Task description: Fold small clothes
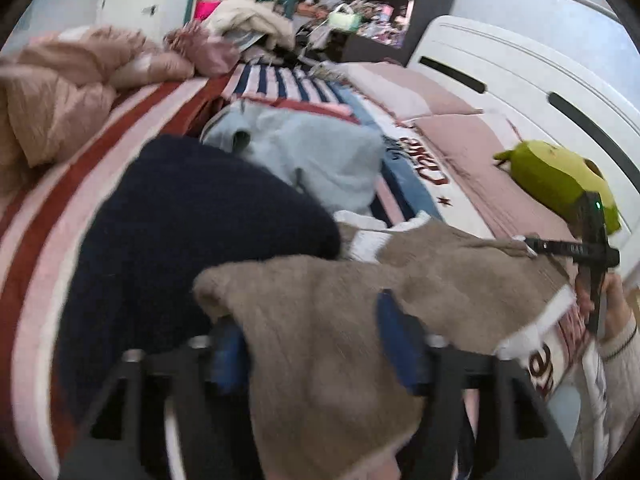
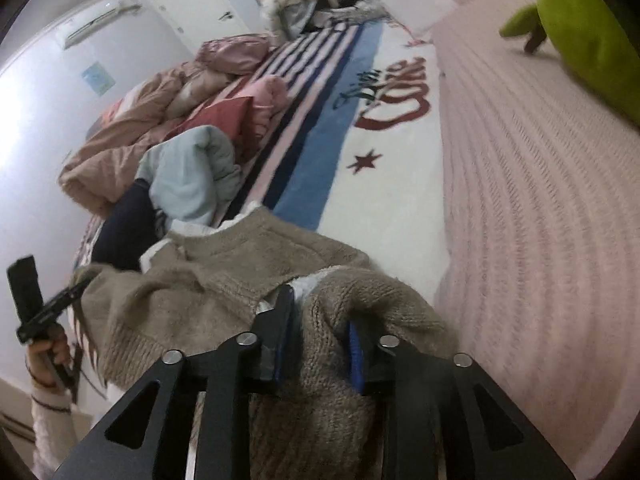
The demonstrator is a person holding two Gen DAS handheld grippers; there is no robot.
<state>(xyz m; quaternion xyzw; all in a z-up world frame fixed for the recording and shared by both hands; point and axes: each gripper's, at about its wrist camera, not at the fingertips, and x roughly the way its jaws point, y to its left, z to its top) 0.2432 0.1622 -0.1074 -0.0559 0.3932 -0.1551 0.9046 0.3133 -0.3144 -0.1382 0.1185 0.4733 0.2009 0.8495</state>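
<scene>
A small beige knit sweater with white trim is held up over the bed between both grippers. My left gripper is shut on one bunched end of it; the blue pads press the knit. My right gripper is shut on the other end of the sweater, with knit bulging between its pads. In the left wrist view the right gripper shows at the sweater's far edge. In the right wrist view the left gripper shows at lower left.
A dark navy garment and a light blue garment lie on the striped blanket beyond the sweater. A pink quilt is bunched at the left. A green plush toy sits on the pink cover at right.
</scene>
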